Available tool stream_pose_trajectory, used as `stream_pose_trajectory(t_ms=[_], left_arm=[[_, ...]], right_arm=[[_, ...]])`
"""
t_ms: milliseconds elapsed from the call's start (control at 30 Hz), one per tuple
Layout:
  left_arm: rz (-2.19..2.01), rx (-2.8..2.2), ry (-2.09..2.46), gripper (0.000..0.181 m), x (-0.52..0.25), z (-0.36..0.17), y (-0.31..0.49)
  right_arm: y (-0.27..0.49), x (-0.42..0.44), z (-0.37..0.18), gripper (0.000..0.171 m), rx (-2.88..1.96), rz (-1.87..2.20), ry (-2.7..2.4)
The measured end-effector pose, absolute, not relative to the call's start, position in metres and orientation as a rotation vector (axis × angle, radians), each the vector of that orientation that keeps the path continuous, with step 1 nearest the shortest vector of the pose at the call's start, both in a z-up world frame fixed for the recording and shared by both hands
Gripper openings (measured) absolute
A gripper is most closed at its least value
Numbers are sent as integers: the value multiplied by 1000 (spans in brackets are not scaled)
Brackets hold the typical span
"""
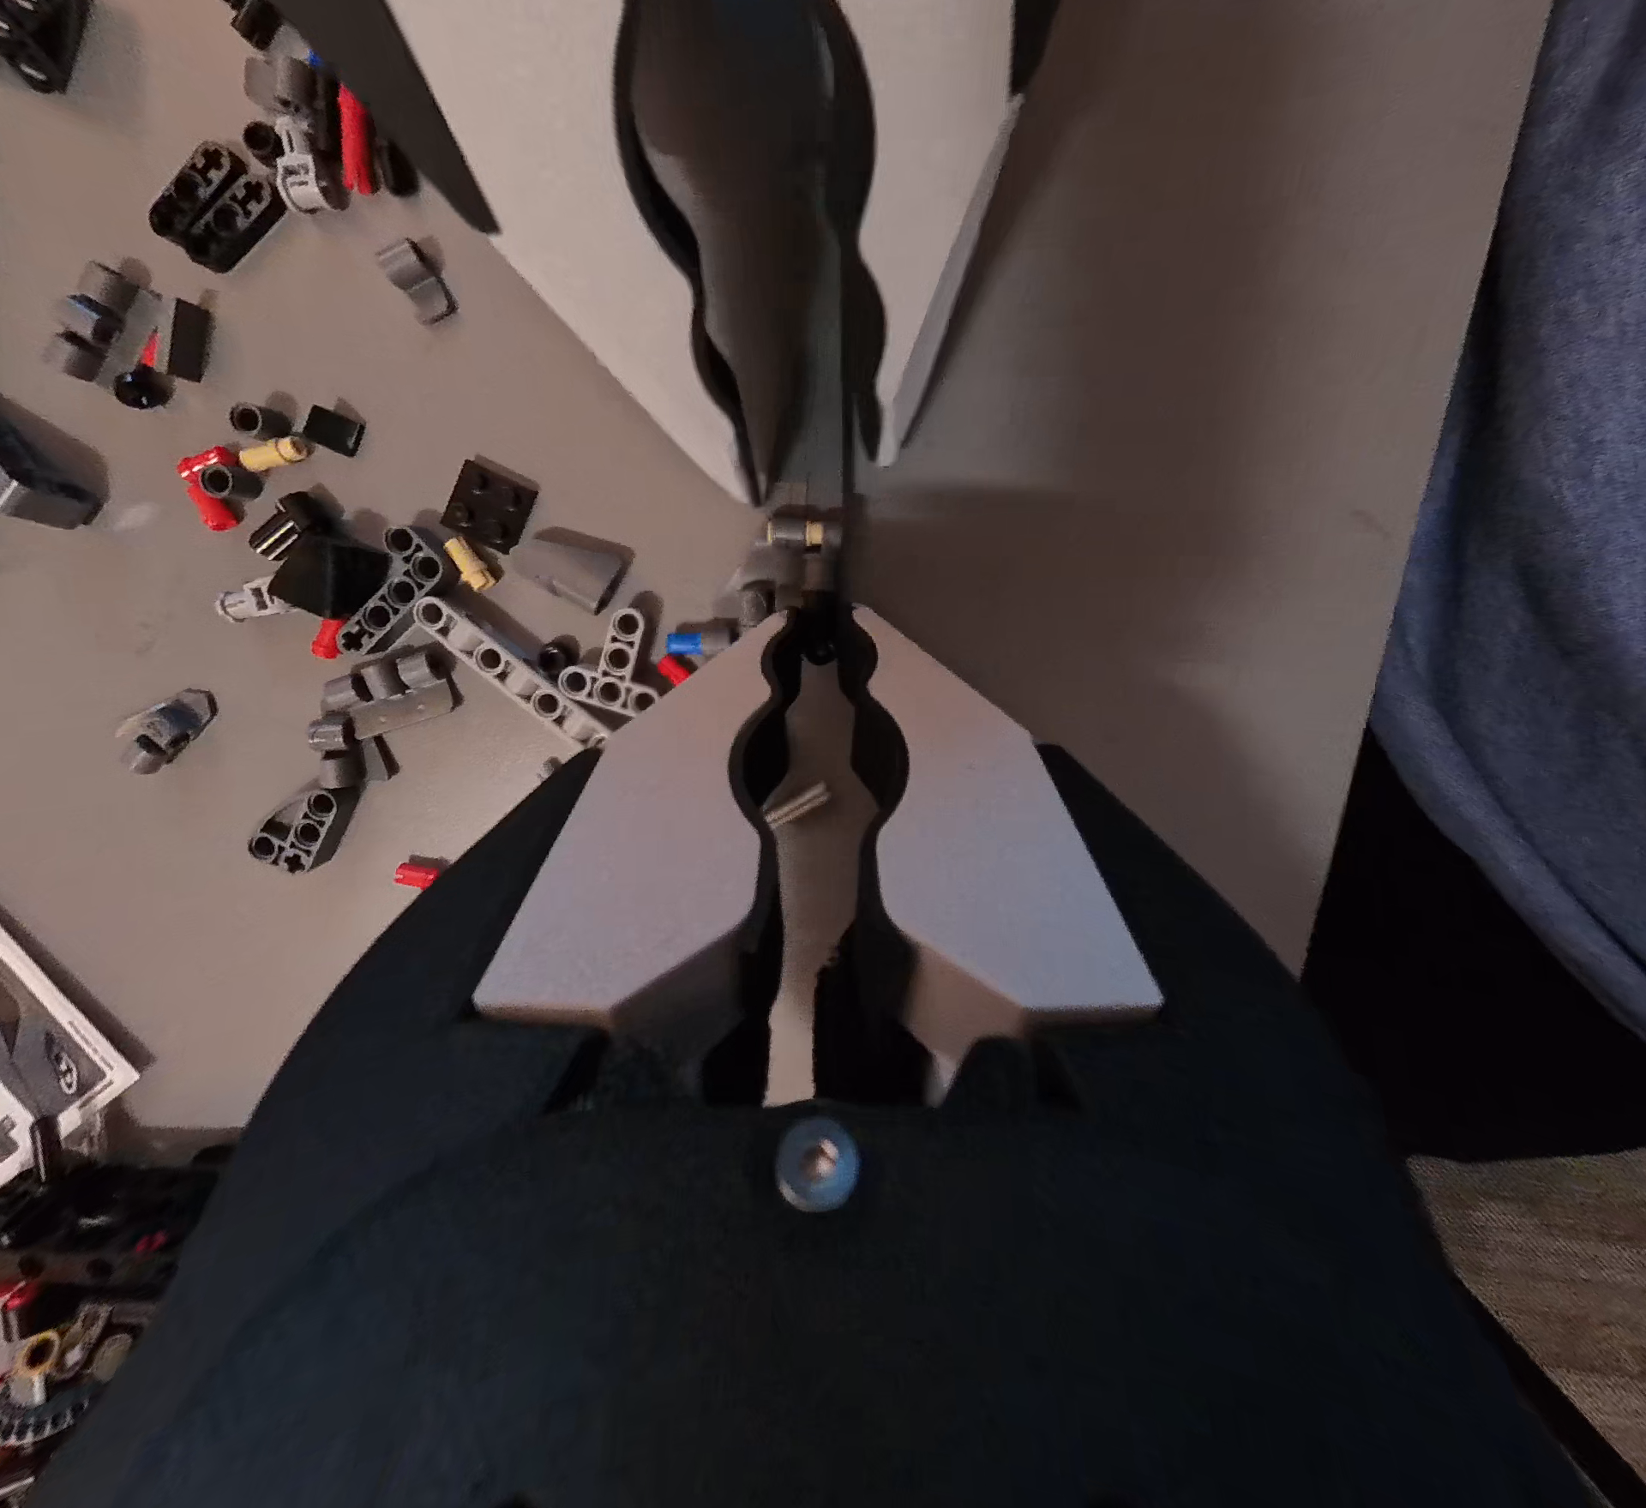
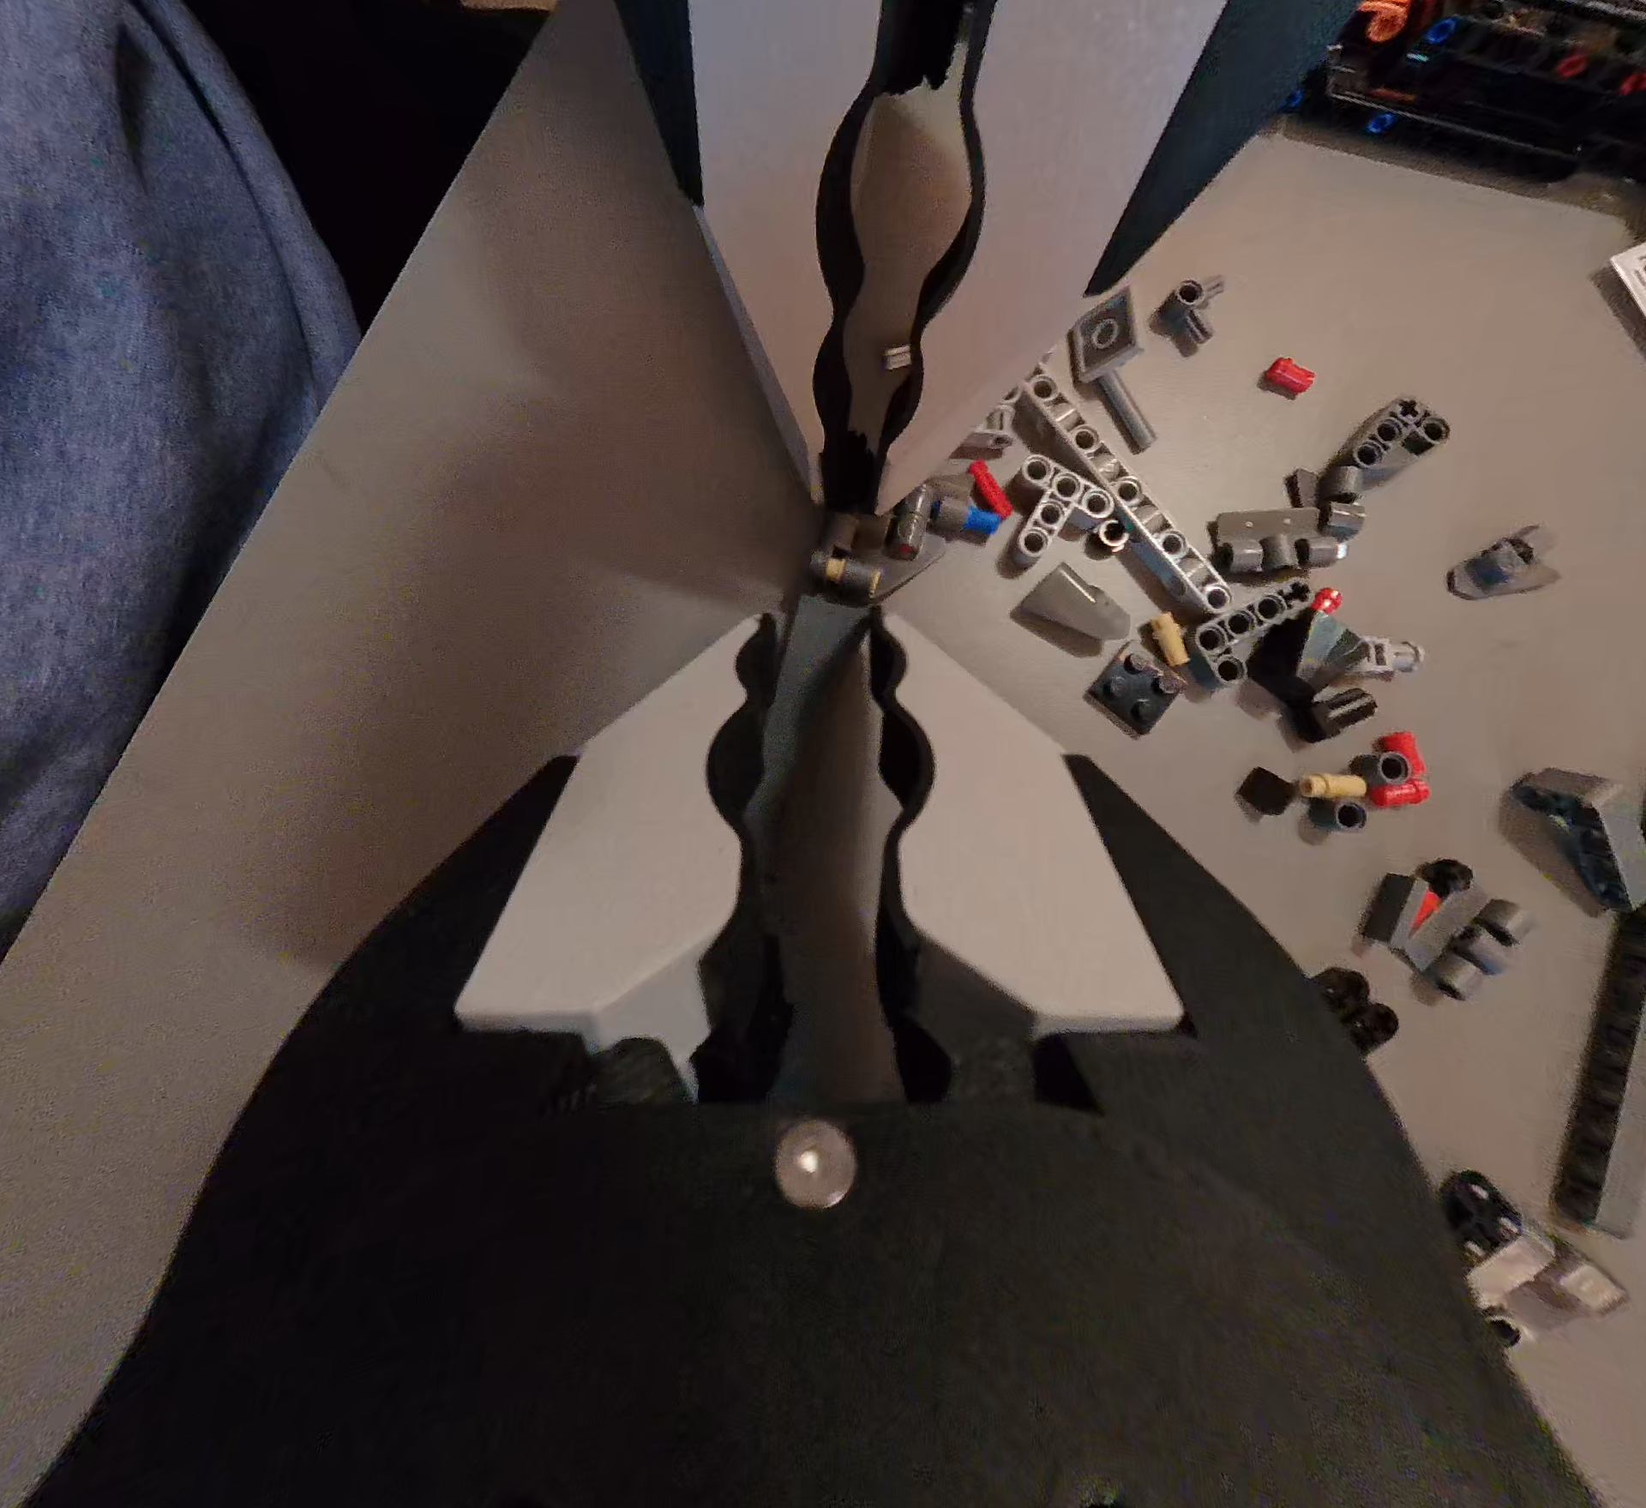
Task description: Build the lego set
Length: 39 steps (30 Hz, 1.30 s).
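Note:
My two grippers meet tip to tip above the grey table. My right gripper (image 2: 824,619) is shut on a long dark grey flat piece (image 2: 802,753) that runs back between its fingers. A small grey connector assembly with a tan pin (image 2: 846,561) sits at that piece's front end. My left gripper (image 1: 815,628) is shut on the other side of this small assembly (image 1: 797,543). The right gripper (image 1: 806,499) comes in from the top of the left wrist view, and the left gripper (image 2: 851,490) from the top of the right wrist view. The joint itself is mostly hidden by the fingertips.
Loose pieces lie on the table (image 1: 267,886) beside the grippers: a light grey beam (image 1: 499,664) (image 2: 1122,485), a black 2x2 plate (image 1: 490,503) and red, blue and tan pins. A booklet (image 1: 53,1047) and a part-built model (image 1: 53,1287) lie near the edge. A person's blue garment (image 2: 134,307) is close. Both grippers' tips are close together, under 4 cm apart.

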<state>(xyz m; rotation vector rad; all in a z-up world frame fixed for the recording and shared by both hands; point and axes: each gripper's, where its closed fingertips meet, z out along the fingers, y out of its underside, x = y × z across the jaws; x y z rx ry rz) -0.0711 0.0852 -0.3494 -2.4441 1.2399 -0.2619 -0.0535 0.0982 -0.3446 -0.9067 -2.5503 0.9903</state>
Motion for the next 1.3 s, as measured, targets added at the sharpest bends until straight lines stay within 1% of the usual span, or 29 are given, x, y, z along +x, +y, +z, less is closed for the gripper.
stream_pose_trajectory(t_ms=[33, 133, 233, 333, 1300], left_arm=[[-271, -2450, 1236, 5, -72, -349, 86], [-277, -2463, 1231, 5, -73, -349, 86], [-285, -2469, 1228, 5, -73, -349, 86], [-289, -2474, 1219, 5, -73, -349, 87], [-305, -2507, 1144, 5, -74, -349, 88]], right_arm=[[99, -55, -344, 24, -924, 992, -2539], [95, -60, -340, 25, -927, 1006, -2504], [94, -65, -343, 17, -946, 995, -2490], [96, -66, -344, 12, -967, 1002, -2477], [97, -68, -344, 12, -1195, 1144, -2482]])
